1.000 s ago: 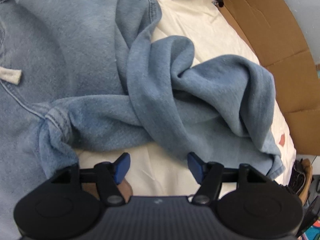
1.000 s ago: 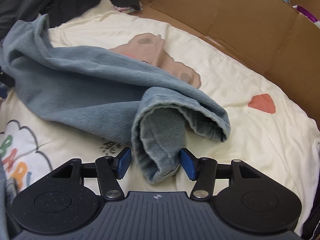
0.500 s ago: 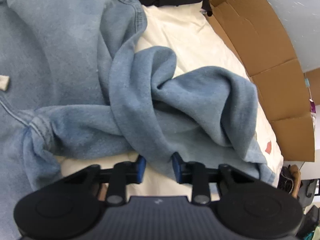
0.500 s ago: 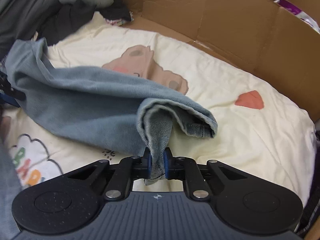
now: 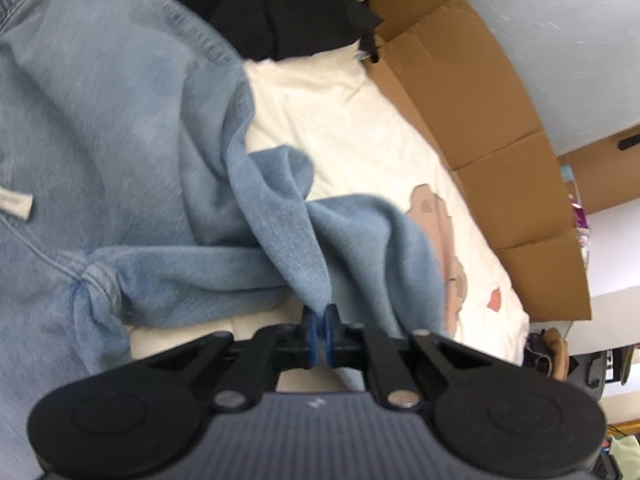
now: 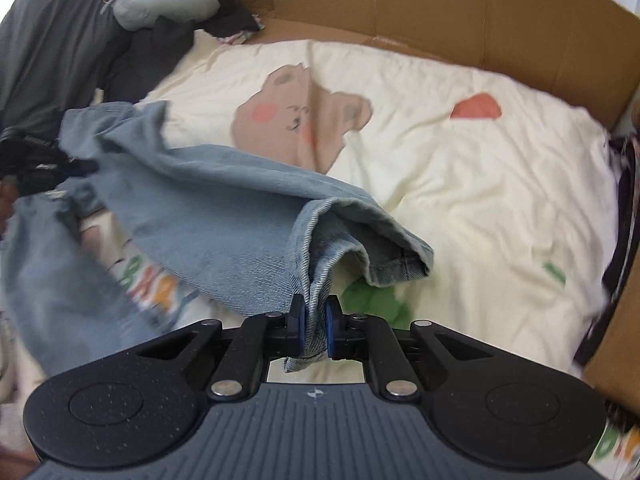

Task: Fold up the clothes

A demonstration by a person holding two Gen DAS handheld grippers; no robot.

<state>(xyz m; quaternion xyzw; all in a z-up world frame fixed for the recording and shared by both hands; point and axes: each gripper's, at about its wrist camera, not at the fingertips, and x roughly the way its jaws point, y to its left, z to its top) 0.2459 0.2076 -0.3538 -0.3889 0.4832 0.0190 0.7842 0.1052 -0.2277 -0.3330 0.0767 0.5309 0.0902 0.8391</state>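
1. The left gripper [image 5: 320, 334] has just been closing and is now clamped on a thin fold of the light blue denim jeans [image 5: 120, 140] – at a mid-leg edge, probably so that this side can be lifted together with the other.
2. The right gripper [image 6: 314, 330] pinches the stitched hem of the trouser leg [image 6: 316, 280]; its jaws are closed on the cloth.
3. The jeans lie crumpled on the cream printed blanket [image 6: 460, 200], inside brown cardboard walls [image 6: 400, 8] – most of the fabric rests there, twisted.
4. Two holds on one leg likely serve to stretch it flat before folding.
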